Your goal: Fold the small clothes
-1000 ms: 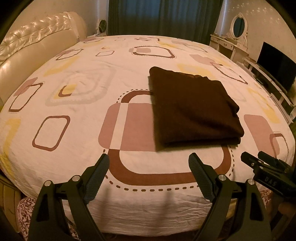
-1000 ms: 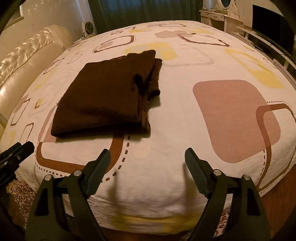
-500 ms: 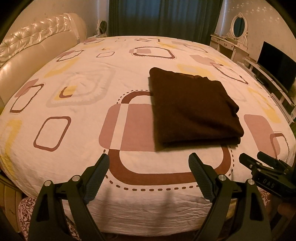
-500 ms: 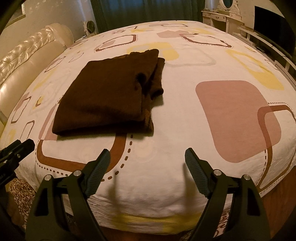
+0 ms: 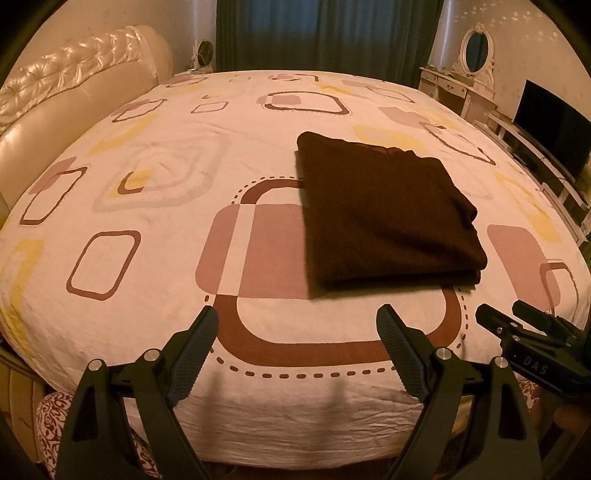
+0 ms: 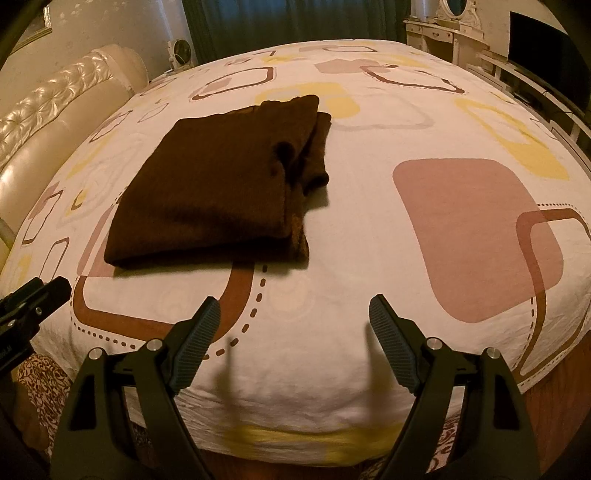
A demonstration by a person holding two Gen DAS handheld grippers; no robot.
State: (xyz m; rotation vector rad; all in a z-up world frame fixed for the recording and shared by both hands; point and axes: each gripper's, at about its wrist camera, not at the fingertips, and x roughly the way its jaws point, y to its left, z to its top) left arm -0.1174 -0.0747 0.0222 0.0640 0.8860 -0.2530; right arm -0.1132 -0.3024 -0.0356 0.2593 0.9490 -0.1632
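The folded brown garment [image 6: 218, 192] lies on the patterned bedsheet [image 6: 369, 229], beyond the empty, wide-spread right hand-held gripper [image 6: 295, 317].

- Folded garment [image 5: 384, 214]: plain dark brown.
- Bedsheet [image 5: 177, 258]: white, with brown, mauve and yellow rounded squares.
- Headboard [image 5: 66, 96], upper left: cream, tufted.
- Curtains [image 5: 325, 33], top: dark teal.

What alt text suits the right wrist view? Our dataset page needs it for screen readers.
A folded dark brown garment lies on a patterned bedsheet. The open, empty right hand-held gripper hovers near the bed's edge, apart from it.
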